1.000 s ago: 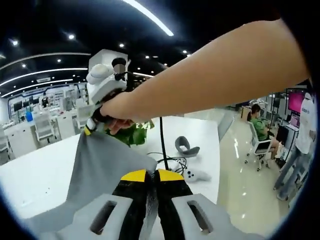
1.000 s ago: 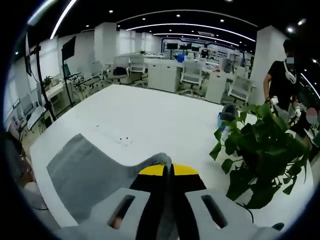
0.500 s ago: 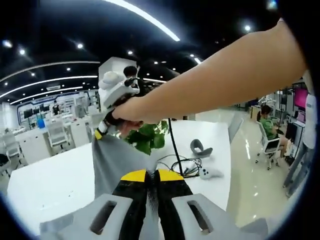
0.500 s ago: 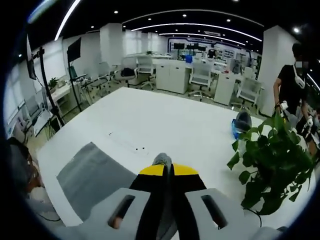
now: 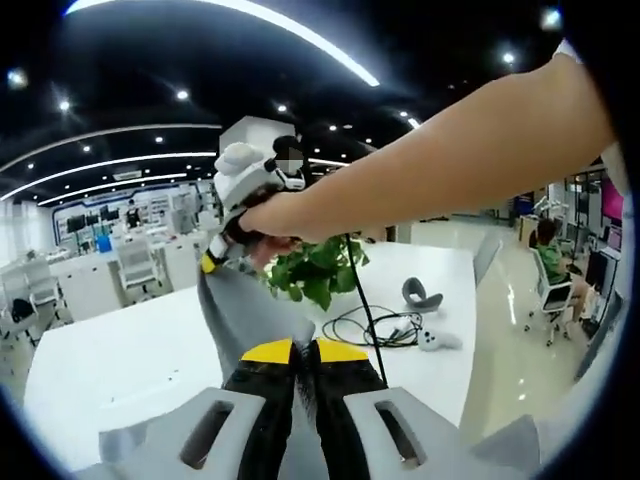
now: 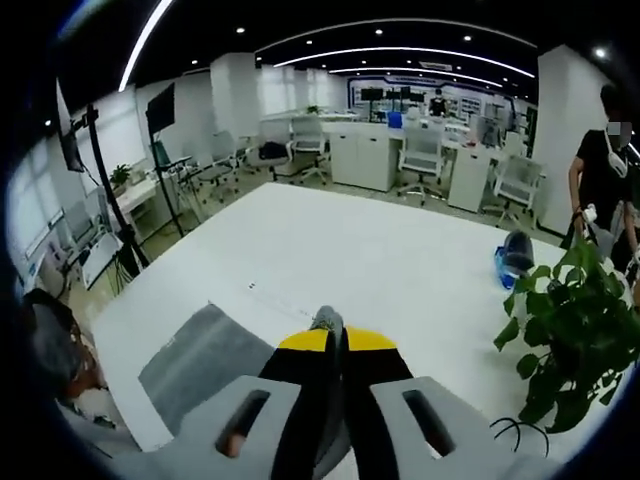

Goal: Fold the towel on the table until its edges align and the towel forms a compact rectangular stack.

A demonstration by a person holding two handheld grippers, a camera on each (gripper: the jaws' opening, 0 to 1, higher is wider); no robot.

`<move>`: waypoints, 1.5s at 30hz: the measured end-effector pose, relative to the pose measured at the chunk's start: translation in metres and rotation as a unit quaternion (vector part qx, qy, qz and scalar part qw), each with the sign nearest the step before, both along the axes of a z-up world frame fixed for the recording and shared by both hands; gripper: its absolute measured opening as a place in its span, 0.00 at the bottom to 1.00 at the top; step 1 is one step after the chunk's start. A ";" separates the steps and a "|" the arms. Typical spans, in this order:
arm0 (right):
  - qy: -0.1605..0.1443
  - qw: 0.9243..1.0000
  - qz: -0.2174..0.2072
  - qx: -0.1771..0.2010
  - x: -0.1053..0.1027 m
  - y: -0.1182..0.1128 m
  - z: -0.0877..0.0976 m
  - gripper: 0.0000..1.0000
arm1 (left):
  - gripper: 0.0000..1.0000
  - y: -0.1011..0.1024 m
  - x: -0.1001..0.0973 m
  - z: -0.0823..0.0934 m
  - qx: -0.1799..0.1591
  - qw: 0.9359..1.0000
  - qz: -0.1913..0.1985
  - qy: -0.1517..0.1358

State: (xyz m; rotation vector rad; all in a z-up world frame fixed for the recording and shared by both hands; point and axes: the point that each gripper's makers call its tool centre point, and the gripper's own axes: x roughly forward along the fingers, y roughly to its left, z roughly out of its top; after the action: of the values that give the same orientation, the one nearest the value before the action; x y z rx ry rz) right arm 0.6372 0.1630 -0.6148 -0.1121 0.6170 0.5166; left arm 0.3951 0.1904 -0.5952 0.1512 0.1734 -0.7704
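Mid-fold: both grippers, left (image 5: pixel 303 352) and right (image 6: pixel 336 345), with fingers pinched shut on the grey towel (image 5: pixel 245 310), lifted above the white desk (image 6: pixel 380 260); next, probably carrying held edge over to align.

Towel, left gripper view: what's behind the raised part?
Behind the lifted grey towel, held by the right gripper and left gripper, a potted plant's leaves show beside it, plus a black cable on the white table. The plant's pot is covered.
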 end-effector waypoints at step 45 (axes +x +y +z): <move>0.015 0.998 0.065 0.000 -0.006 0.155 -0.021 0.01 | 0.06 0.144 -0.026 -0.038 -0.028 0.994 0.100 0.043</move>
State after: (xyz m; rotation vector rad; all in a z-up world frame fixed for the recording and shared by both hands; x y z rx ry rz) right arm 0.6309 0.3178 -0.6362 -0.1461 0.6412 0.6449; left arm 0.3693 0.3346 -0.6335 0.0470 0.2451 -0.5822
